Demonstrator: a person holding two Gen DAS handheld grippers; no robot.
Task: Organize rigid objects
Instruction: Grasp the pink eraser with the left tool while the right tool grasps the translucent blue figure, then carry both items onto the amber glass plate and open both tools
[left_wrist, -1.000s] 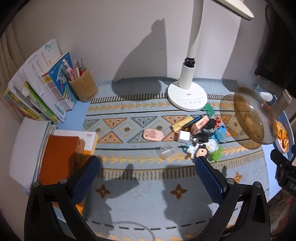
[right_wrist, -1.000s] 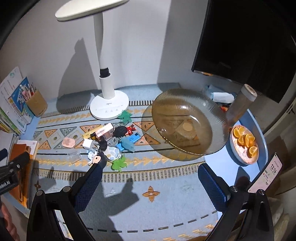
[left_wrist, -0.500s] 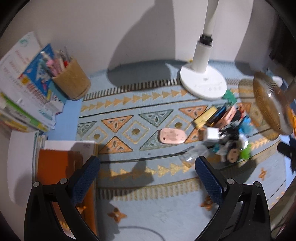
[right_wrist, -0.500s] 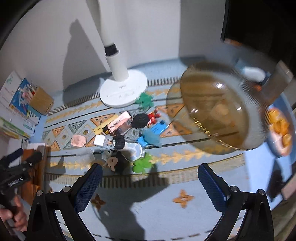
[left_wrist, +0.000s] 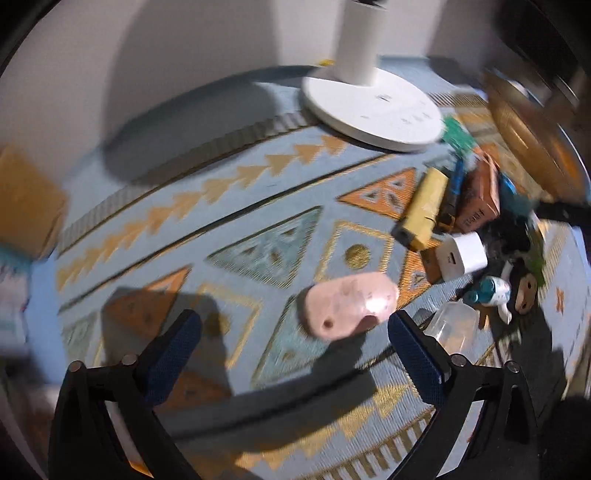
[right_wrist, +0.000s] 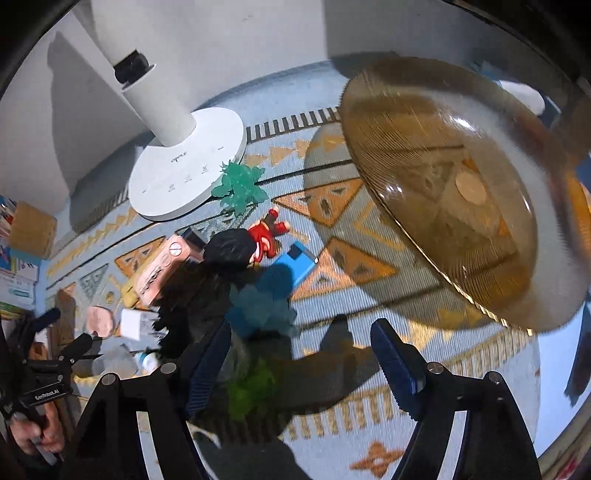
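Currently we judge the step in hand to be the approach to a first pick from the clutter on the table (left_wrist: 122, 236), which is covered by a patterned mat. The left gripper (left_wrist: 293, 341) is spread wide and holds nothing; the right gripper (right_wrist: 301, 350) is likewise spread wide and empty.

To do the step well, we centre the left gripper on one item only — the pink oval piece (left_wrist: 349, 304), which lies flat and apart from the main heap. It sits between the two left fingers but off-centre, closer to the right-hand finger (left_wrist: 415, 354) and slightly ahead of the tips. We shift the gripper toward that side, then lower until both pads bracket the narrow sides of the piece. The piece looks thin and hard, so the pads should meet its edges low, near the mat, or it may slip out.

A clear plastic block (left_wrist: 456, 326) lies just beside the same finger; we keep that finger from catching it. The white charger (left_wrist: 461, 256) and the yellow block (left_wrist: 424, 210) lie further ahead, in the heap.

On the right side, a blue toy (right_wrist: 264, 302) lies just ahead of the fingers, toward the left-hand one. The amber glass dish (right_wrist: 461, 192) — a likely container — stands to the right of the heap.
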